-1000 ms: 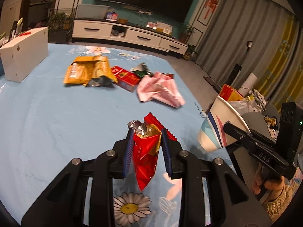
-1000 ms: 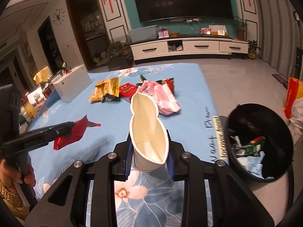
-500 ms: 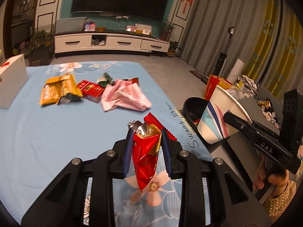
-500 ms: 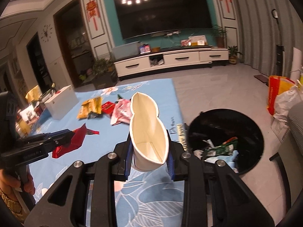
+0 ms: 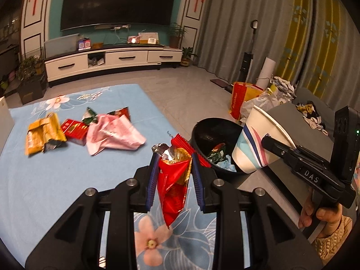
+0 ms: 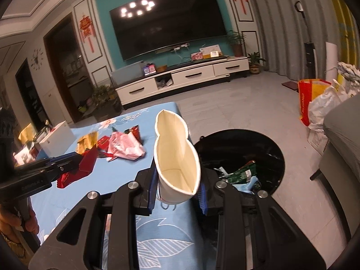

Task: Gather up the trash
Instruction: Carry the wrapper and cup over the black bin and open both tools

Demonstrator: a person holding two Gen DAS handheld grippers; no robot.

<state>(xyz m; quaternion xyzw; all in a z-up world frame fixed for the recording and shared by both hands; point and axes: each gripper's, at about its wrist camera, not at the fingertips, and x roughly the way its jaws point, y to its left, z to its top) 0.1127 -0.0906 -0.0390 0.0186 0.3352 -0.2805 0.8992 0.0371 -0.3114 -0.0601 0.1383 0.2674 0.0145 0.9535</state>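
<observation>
Beside the black bin (image 6: 267, 148), at the edge of the blue floral cloth (image 5: 56, 175): both loads staged for dumping.

Left tongs (image 5: 173, 175) pinching a red foil snack wrapper (image 5: 173, 184) by its middle, torn silver top up, tail hanging free. Held short of the bin, over the cloth edge, likely so it clears the rim before release.

Right tongs (image 6: 177, 186) pressed on a white paper cup (image 6: 175, 157), wall squashed into an hourglass mouth. Grip low near the base, mouth pointing forward. In the left view, same cup (image 5: 258, 144) over the near side of the bin, nearer to it than the wrapper; probably goes in first.

Bin already holding green and blue scraps.

Left behind on the cloth, well away from the bin: yellow packet (image 5: 42, 132), red box (image 5: 74, 129), pink bag (image 5: 114, 132). Task judged partway done; more trips needed.

Risk: wrapper light, may flutter outside the rim if dropped early.
</observation>
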